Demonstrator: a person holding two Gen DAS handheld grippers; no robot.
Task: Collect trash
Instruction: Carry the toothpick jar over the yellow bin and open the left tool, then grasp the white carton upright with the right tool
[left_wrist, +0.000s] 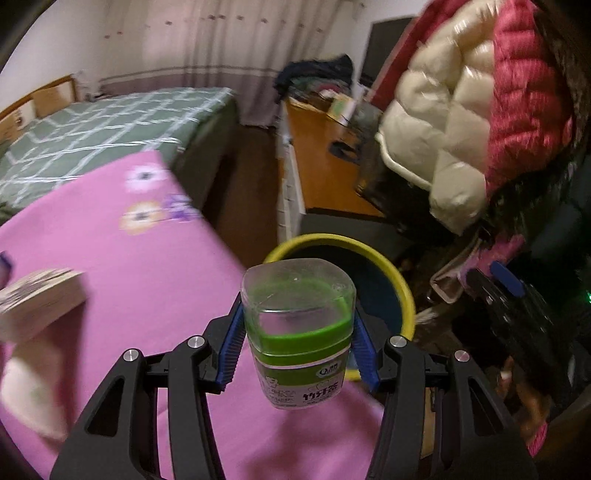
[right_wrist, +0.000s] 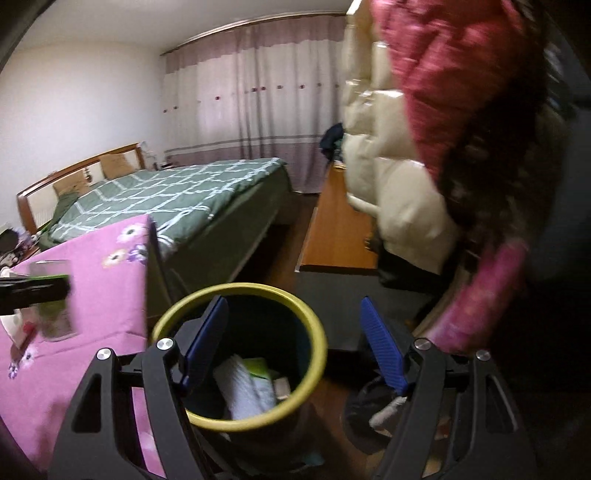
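Observation:
My left gripper (left_wrist: 298, 314) is shut on a clear plastic jar (left_wrist: 299, 332) with a green band and a white-green label, its blue pads pressed against the jar's two sides. It holds the jar over the edge of the pink tablecloth, just short of a dark bin with a yellow rim (left_wrist: 402, 291). The right wrist view shows that jar (right_wrist: 55, 321) blurred at the left, over the cloth. My right gripper (right_wrist: 293, 301) is open and empty, hovering above the bin's yellow rim (right_wrist: 321, 347). White paper and a green-white packet (right_wrist: 247, 387) lie inside the bin.
A table under a pink flowered cloth (left_wrist: 129, 277) carries a stack of books (left_wrist: 37, 299). Behind it are a green checked bed (left_wrist: 92, 133) and a wooden desk (left_wrist: 325, 155). Puffy cream and red jackets (left_wrist: 461, 129) hang at the right. A dark bag-lined bin (right_wrist: 369, 413) sits beside the yellow one.

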